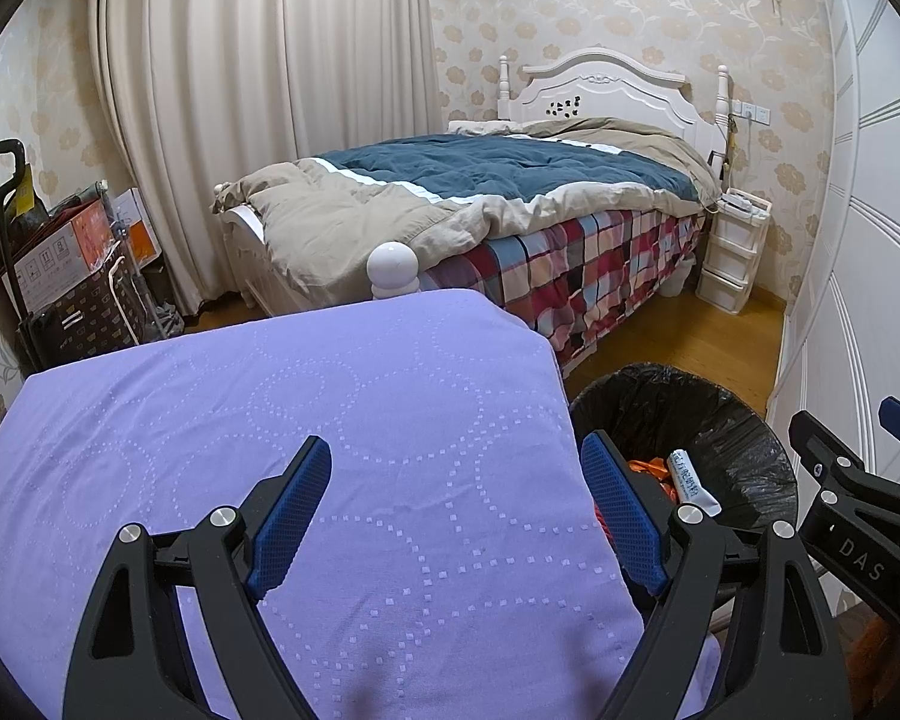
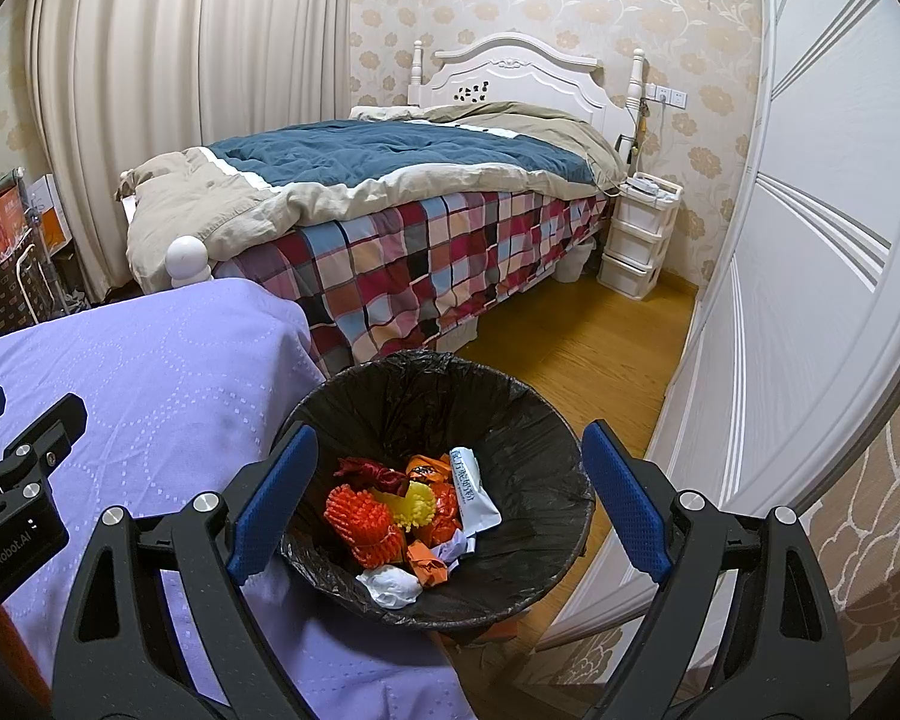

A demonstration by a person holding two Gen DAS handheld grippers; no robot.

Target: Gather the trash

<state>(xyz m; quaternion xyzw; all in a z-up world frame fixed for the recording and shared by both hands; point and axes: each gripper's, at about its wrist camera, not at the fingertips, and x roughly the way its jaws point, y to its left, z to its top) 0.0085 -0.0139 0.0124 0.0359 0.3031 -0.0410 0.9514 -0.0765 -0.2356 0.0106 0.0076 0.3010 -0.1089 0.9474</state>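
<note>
Black-lined trash bin (image 2: 510, 420) on wooden floor (image 2: 576, 348) just beside lavender-covered surface (image 1: 330, 420); bin holds orange foam net (image 2: 360, 516), yellow piece (image 2: 417, 504), white printed wrapper (image 2: 471, 486), crumpled white paper (image 2: 390, 585); right gripper (image 2: 450, 498) hangs over bin, jaws wide apart, nothing held; left gripper (image 1: 456, 516) over lavender cover, jaws wide apart, empty; bed (image 1: 510, 180) behind.

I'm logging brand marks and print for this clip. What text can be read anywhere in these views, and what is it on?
"DAS": on the right gripper body, left wrist view; cut off.
"GenRobot.AI": on the left gripper body, right wrist view.
White wrapper in the trash bin: blue print, too small to read.
Cardboard boxes by the curtain: printed symbols, unreadable.
</note>
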